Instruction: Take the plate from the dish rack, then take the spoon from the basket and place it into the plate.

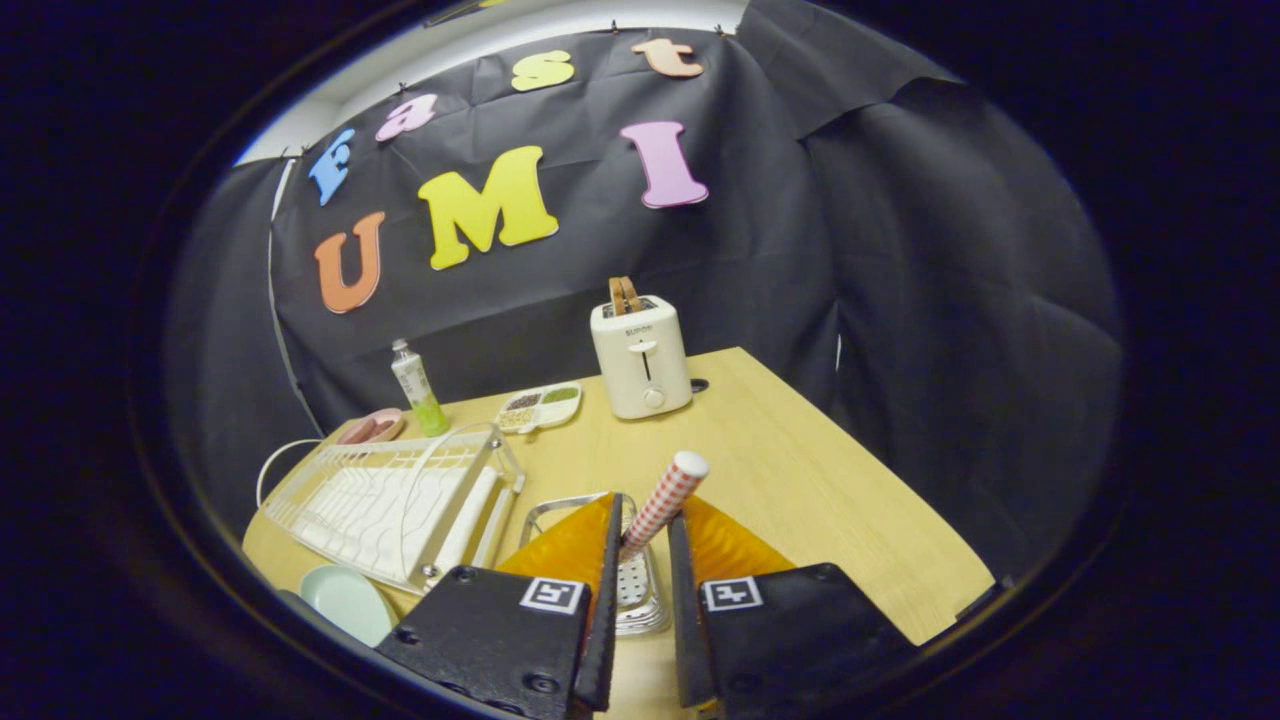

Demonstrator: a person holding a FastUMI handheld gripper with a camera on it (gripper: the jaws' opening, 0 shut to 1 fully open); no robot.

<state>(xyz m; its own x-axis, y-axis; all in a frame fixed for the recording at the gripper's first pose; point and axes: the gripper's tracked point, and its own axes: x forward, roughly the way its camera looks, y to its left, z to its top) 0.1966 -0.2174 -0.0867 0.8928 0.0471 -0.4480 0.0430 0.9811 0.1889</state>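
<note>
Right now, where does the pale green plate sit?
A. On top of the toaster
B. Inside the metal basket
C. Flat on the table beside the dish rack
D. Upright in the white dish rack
C: the plate lies flat on the table, next to the dish rack, while the tool has its fingers around the spoon handle above the basket.

No legible text on toaster [640, 357].

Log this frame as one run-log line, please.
stage: lifting spoon from basket | gripper: shut on spoon handle | plate: on table beside dish rack, empty
</note>
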